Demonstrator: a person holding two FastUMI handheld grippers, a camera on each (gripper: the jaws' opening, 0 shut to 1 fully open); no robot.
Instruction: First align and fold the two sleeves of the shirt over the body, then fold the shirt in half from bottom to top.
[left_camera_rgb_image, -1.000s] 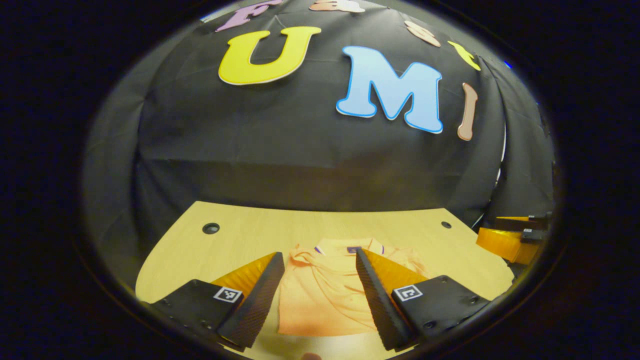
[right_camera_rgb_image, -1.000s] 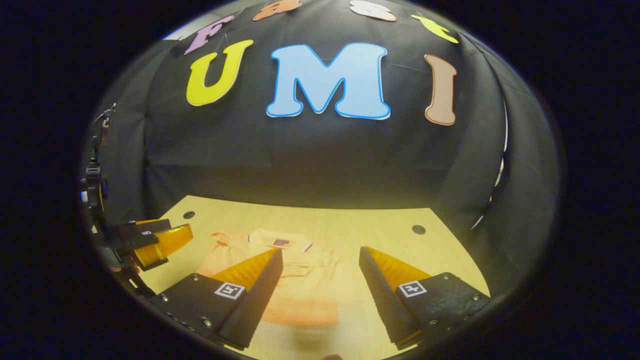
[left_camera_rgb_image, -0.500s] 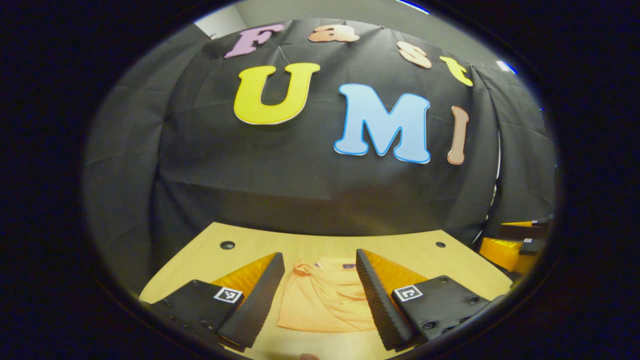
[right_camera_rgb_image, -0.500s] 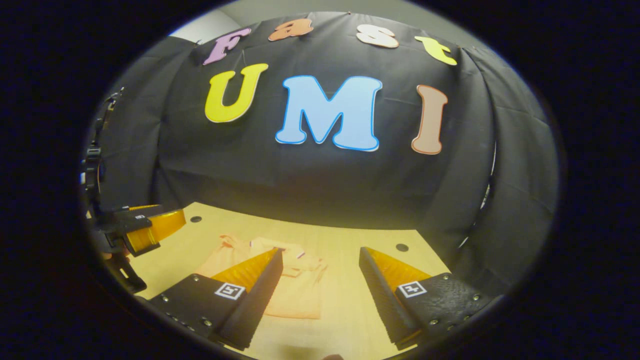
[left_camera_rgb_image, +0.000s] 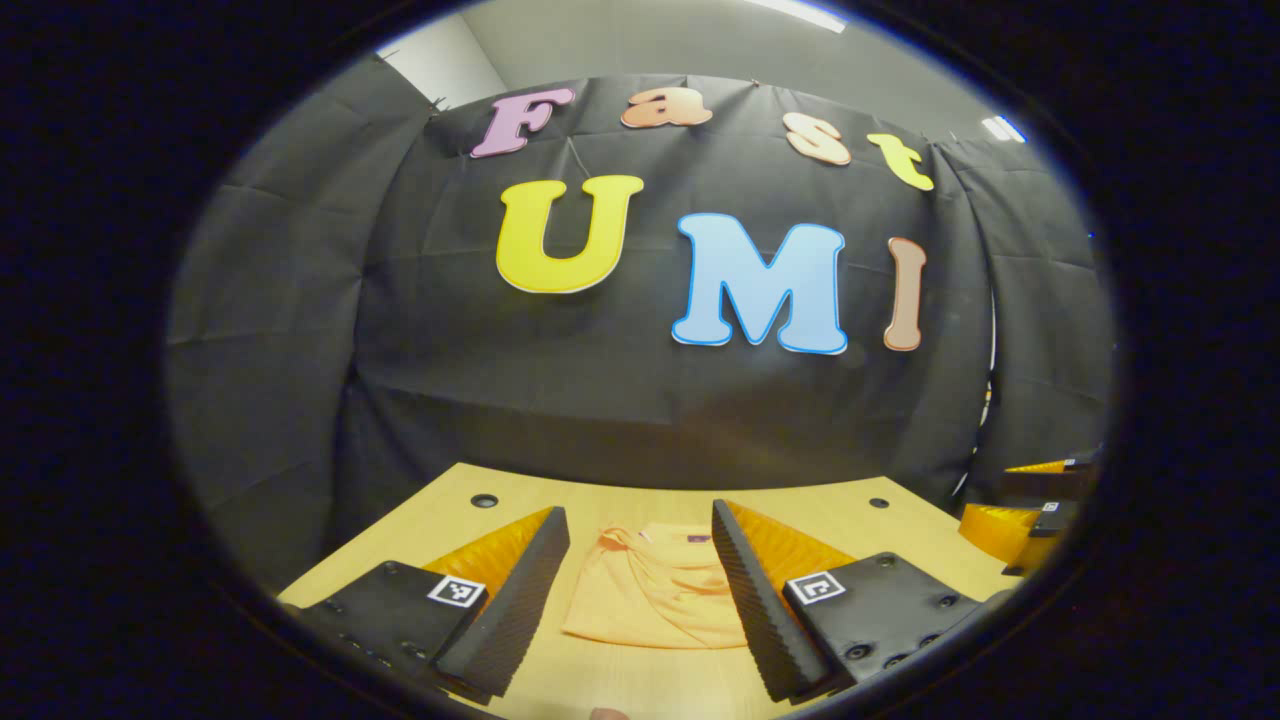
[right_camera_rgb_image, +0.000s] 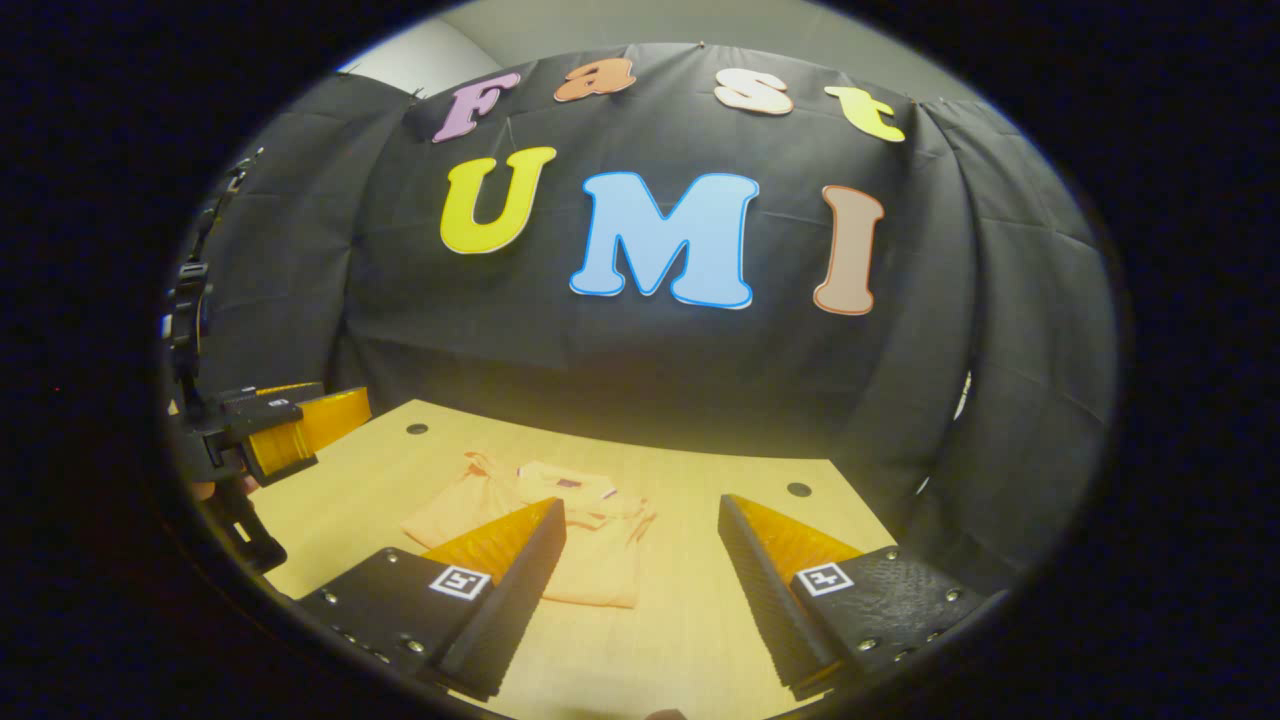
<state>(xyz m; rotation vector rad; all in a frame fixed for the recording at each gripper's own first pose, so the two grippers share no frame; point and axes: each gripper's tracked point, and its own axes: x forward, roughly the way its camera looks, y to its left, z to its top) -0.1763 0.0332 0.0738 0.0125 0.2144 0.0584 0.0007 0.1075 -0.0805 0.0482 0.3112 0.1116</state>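
An orange shirt (left_camera_rgb_image: 655, 595) lies folded on the wooden table (left_camera_rgb_image: 880, 535), collar toward the far wall. In the left gripper view it sits ahead, between the fingers of my left gripper (left_camera_rgb_image: 640, 580), which is open and raised above it with nothing held. The right gripper view has the shirt (right_camera_rgb_image: 590, 560) left of centre, partly behind one finger. My right gripper (right_camera_rgb_image: 640, 575) is open and empty too, above the table to the shirt's right. The left gripper (right_camera_rgb_image: 285, 440) appears far left in the right gripper view; the right gripper (left_camera_rgb_image: 1030, 500) appears at the right edge of the left gripper view.
The table has small round holes near its far corners (left_camera_rgb_image: 484, 500) (right_camera_rgb_image: 798, 490). The black cloth wall (left_camera_rgb_image: 640, 400) stands close behind the table's far edge. Bare wood (right_camera_rgb_image: 700, 620) lies to the right of the shirt.
Both grippers have pulled back and tilted up from the table, so the shirt looks smaller and lower in each view. Both stay open.
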